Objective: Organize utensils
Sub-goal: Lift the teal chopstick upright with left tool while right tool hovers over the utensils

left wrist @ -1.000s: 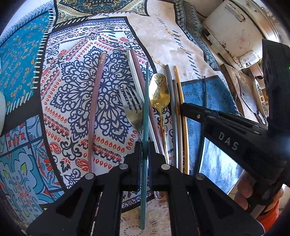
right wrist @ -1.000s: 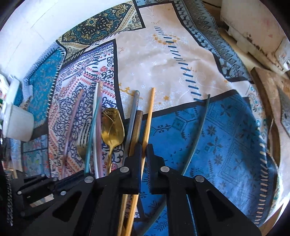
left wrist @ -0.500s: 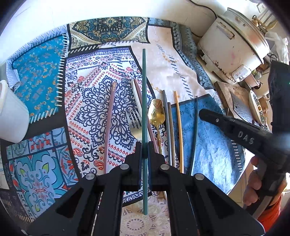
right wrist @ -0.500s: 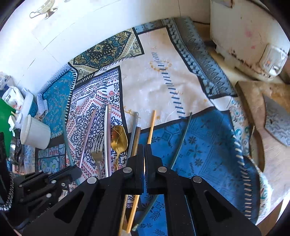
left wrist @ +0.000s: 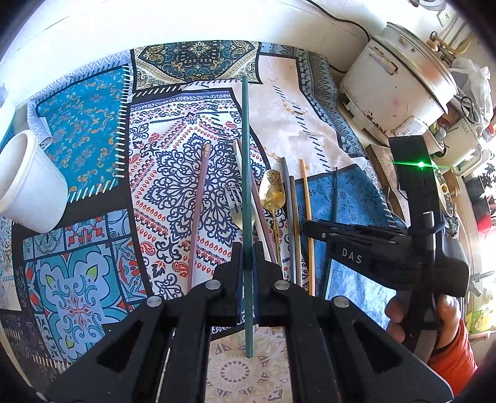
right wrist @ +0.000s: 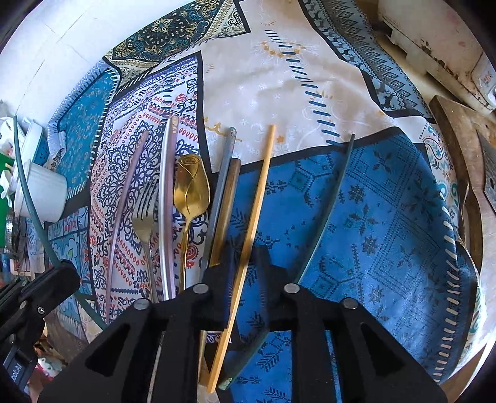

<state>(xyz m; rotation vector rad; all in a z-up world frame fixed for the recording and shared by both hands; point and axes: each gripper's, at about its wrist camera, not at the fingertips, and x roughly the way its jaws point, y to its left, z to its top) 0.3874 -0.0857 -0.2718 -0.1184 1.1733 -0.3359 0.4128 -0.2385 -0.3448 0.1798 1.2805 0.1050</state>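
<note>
Sunlit white wall (left wrist: 186,24) behind a patchwork-patterned tablecloth (left wrist: 93,108).

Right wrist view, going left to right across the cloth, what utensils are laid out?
White cup → pink chopstick → fork → gold spoon → grey chopstick → tan chopstick → dark green chopstick.
</note>
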